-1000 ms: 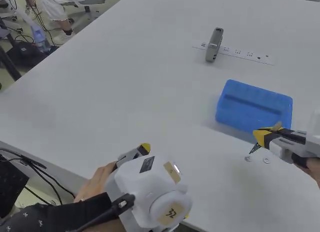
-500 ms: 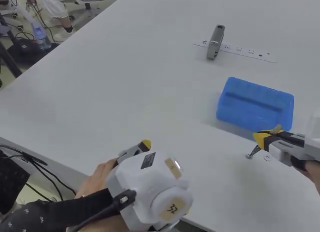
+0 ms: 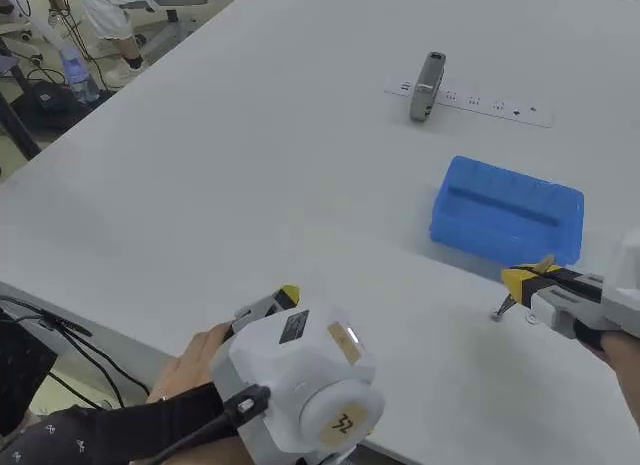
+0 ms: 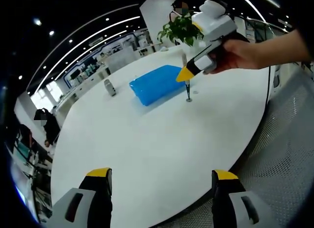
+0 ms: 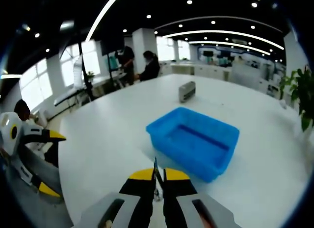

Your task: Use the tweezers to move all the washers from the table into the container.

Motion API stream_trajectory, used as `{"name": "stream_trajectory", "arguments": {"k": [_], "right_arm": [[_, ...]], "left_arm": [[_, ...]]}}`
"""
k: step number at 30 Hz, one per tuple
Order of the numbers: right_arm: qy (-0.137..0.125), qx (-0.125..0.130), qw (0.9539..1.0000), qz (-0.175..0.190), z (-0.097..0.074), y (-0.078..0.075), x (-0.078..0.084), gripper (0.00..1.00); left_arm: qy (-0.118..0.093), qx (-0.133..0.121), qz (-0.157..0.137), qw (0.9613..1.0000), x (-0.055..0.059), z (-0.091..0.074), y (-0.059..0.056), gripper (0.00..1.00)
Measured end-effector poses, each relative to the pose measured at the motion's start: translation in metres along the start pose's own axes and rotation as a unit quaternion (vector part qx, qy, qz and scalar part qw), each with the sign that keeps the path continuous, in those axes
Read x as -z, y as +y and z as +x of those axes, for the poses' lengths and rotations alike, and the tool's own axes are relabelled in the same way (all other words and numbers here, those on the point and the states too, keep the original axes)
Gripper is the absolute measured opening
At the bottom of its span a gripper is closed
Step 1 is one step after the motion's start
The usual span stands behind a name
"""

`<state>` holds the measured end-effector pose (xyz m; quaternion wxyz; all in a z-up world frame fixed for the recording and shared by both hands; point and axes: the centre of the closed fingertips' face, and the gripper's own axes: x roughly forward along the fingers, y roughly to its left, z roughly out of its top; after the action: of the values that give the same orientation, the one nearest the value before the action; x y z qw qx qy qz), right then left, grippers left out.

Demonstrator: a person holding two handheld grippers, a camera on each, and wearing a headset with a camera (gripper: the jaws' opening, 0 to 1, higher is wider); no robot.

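Since a second ago the right gripper has dropped a little toward the tabletop. The tip of the tweezers, which then hung above two washers, now stands on the surface where the washer farther from the gripper lay. The left gripper has stayed where it was.

The right gripper's yellow-tipped fingers are pressed together on the tweezers. The tweezers stick out past the fingers and slant down to the tabletop just in front of the near long wall of the blue container. Whether the tweezers' points have closed on a washer cannot be told, as the spot is too small. One washer lies flat on the tabletop just beside that tip, also in front of the container's near wall. In the head view it is partly under the gripper's body. The container sits upright, open side up.

The left gripper's fingers are spread wide. It hovers at the tabletop's edge, well apart from the container on the side toward the person, and is held by a hand in a dark sleeve. In the left gripper view the right gripper sits just in front of the container with the tweezers pointing straight down.

Beyond the container's far side, a white power strip lies flat, with a grey block standing on one end of it.
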<state>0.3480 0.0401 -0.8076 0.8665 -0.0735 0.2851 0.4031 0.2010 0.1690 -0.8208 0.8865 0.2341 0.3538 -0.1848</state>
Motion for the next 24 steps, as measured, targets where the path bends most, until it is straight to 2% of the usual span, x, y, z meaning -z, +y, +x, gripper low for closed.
{"name": "stream_trajectory", "arguments": {"k": [5, 10, 15, 21, 24], "right_arm": [[0.012, -0.003, 0.9999, 0.003, -0.001, -0.002, 0.002, 0.02], [0.010, -0.006, 0.9999, 0.007, -0.007, 0.000, -0.001, 0.01], [0.000, -0.007, 0.9999, 0.011, -0.015, 0.005, -0.014, 0.01], [-0.017, -0.006, 0.9998, 0.009, -0.023, 0.000, -0.032, 0.01], [-0.023, -0.005, 0.9997, 0.009, -0.021, -0.003, -0.035, 0.01]], "left_arm": [[0.001, -0.001, 0.001, 1.0000, 0.000, 0.000, 0.000, 0.85], [0.004, -0.002, 0.000, 1.0000, 0.002, 0.001, 0.001, 0.85], [-0.001, -0.001, 0.000, 1.0000, 0.000, 0.001, 0.000, 0.85], [-0.003, -0.003, -0.001, 1.0000, -0.001, 0.001, 0.001, 0.85], [-0.003, -0.003, -0.001, 1.0000, -0.001, 0.000, 0.002, 0.85]]}}
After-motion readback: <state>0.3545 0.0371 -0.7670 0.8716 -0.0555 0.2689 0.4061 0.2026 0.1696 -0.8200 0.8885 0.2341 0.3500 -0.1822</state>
